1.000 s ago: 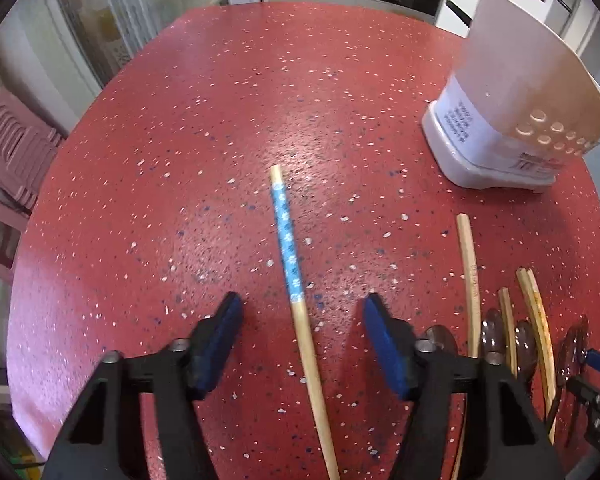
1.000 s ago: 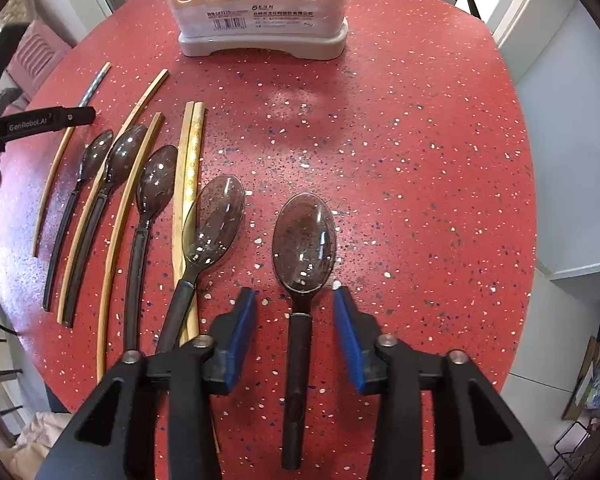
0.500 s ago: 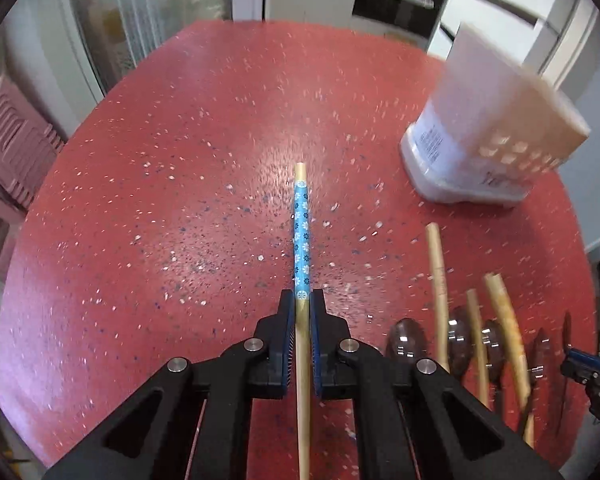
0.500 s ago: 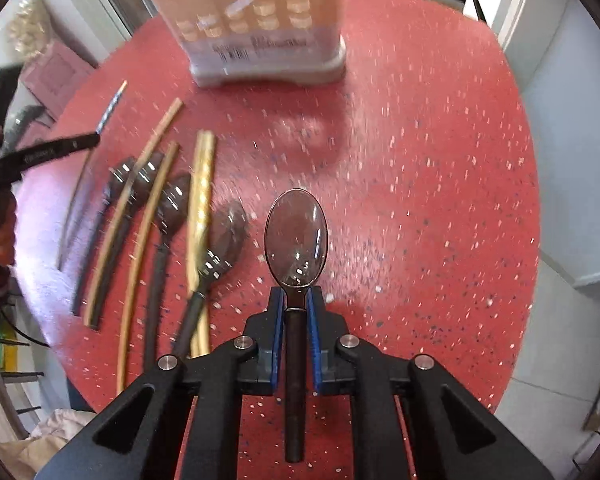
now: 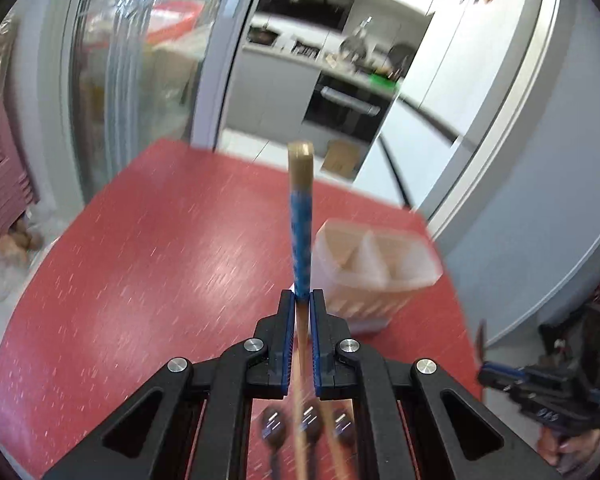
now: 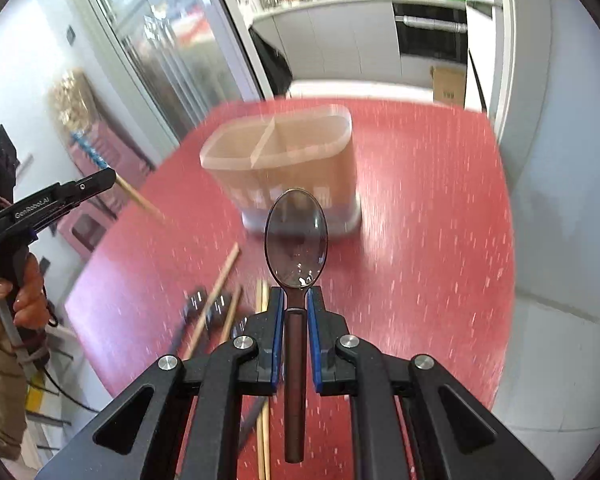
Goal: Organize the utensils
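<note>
Lifted off the table, chopstick (image 5: 301, 220) and spoon (image 6: 296, 236) sit clamped between fingers.

You see a red speckled table (image 5: 140, 264), a built-in oven (image 5: 342, 104) beyond its far edge, a cardboard box (image 6: 449, 86) on the floor, stacked pink stools (image 5: 0, 176) off its left edge

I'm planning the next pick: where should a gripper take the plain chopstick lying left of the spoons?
Grip the chopstick mid-shaft, coming straight down with the fingers across its width. It lies flat on the table, thin and long, with its near end crowded by spoons; the far half is clearer.
</note>
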A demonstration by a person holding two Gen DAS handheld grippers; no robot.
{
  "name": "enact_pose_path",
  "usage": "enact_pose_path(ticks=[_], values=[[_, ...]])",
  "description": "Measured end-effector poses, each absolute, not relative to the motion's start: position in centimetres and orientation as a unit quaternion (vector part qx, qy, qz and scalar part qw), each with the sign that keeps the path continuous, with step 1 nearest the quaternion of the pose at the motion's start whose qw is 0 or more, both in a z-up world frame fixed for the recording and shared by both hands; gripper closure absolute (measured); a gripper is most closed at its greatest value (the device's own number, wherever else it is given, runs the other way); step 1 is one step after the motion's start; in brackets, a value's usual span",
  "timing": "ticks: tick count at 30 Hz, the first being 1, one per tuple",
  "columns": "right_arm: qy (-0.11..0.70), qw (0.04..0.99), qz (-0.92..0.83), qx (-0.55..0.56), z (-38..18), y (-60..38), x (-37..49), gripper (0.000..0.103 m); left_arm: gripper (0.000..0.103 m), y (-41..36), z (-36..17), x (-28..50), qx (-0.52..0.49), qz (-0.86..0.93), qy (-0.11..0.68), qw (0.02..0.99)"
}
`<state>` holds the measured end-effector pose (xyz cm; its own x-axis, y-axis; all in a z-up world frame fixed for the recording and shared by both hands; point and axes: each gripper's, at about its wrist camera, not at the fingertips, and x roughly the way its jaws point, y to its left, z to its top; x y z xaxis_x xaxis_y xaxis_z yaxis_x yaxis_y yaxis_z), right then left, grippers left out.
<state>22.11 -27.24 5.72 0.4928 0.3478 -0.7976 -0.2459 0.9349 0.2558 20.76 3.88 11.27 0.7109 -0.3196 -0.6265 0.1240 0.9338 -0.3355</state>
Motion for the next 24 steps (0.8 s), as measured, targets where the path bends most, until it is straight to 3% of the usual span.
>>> enact_pose_path(ticks=[13,18,24], values=[[0.409,0.894,0.174,0.06,11.4,-24.4,28.2,0.09,0.067,0.9,19.0,25.7,-0.091,-0.142,0.294,0.941],[0.412,0.89,0.18,0.076,10.5,-23.6,28.3,0.09,0.067,1.4,17.2,25.0,-0.067,-0.11,0.306,0.943],[0.437,0.874,0.195,0.079,8.3,-23.4,26.2,0.09,0.067,7.2,9.9,24.2,-0.064,-0.011,0.391,0.918]])
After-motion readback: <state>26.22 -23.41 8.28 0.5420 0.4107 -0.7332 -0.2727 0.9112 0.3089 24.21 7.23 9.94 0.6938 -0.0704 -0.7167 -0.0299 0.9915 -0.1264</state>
